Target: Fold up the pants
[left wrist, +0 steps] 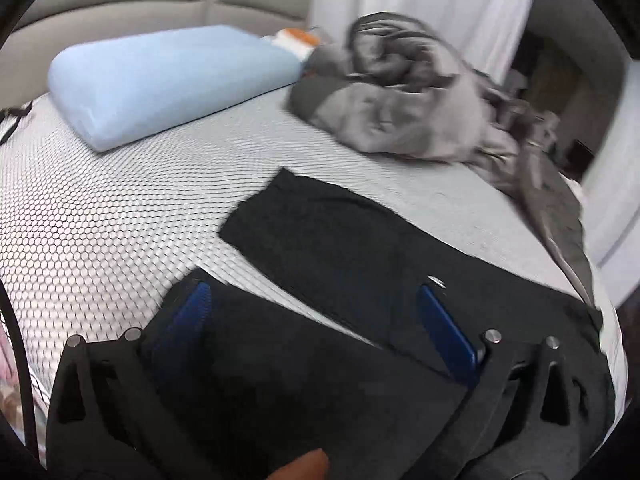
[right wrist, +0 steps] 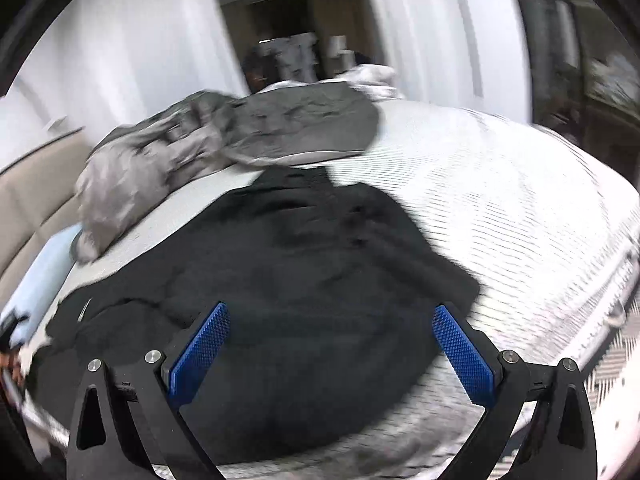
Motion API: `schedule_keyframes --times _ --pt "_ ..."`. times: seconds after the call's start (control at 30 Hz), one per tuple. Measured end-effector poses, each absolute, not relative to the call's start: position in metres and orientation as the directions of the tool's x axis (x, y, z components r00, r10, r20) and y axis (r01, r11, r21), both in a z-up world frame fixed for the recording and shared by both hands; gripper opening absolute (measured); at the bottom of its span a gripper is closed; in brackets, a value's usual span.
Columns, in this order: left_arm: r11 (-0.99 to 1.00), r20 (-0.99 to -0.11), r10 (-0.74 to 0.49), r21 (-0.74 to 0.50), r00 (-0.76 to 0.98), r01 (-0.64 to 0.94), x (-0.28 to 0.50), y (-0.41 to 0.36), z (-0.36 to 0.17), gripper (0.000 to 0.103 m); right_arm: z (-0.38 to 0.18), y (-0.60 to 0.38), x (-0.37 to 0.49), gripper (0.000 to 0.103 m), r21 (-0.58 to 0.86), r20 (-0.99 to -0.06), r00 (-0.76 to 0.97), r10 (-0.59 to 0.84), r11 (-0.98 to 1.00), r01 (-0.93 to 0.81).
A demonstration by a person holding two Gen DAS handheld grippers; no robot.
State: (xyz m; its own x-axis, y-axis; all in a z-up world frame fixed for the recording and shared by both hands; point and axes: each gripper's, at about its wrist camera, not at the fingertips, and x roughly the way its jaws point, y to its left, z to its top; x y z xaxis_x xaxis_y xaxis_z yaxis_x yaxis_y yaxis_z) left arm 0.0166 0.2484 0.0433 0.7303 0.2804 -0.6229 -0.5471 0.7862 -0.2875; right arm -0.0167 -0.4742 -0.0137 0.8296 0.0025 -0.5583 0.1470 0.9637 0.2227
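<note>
Two tongs, left (left wrist: pixel 316 308) and right (right wrist: pixel 330 330), gape wide, holding nothing, above black pants (right wrist: pixel 280 248) on a bed (left wrist: pixel 100 220).

Matt black cloth pants (right wrist: pixel 280 248), dotted woven mattress cover (left wrist: pixel 100 208), ridged blue tongs pads (right wrist: pixel 200 352).

Patterned bed (left wrist: pixel 100 216) bearing black pants (left wrist: pixel 340 232), blue pillow (left wrist: pixel 160 80), seemingly grey blanket (left wrist: pixel 400 112).

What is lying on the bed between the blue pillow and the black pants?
Nothing: in the left wrist view only bare patterned mattress separates the blue pillow from the black pants. The grey bedding heap lies off to the side.
</note>
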Motion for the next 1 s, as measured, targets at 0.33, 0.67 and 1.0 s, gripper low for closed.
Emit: schedule_keyframes --times 0.33,0.67,1.0 --pt "0.918 -0.563 0.068 -0.289 0.824 -0.273 -0.056 0.098 0.038 0.102 -0.053 -0.538 0.017 0.098 0.424 -0.656 0.746 0.116 0.874 0.237" --pt "0.939 -0.642 0.059 -0.225 0.765 -0.261 -0.042 0.058 -0.008 0.102 -0.046 -0.533 -0.019 0.021 0.369 -0.588 0.805 0.078 0.912 0.181" --pt "0.938 -0.628 0.017 -0.26 0.778 -0.23 -0.032 0.066 -0.01 0.102 -0.035 -0.536 -0.021 0.08 0.314 -0.588 0.809 0.008 0.924 0.219"
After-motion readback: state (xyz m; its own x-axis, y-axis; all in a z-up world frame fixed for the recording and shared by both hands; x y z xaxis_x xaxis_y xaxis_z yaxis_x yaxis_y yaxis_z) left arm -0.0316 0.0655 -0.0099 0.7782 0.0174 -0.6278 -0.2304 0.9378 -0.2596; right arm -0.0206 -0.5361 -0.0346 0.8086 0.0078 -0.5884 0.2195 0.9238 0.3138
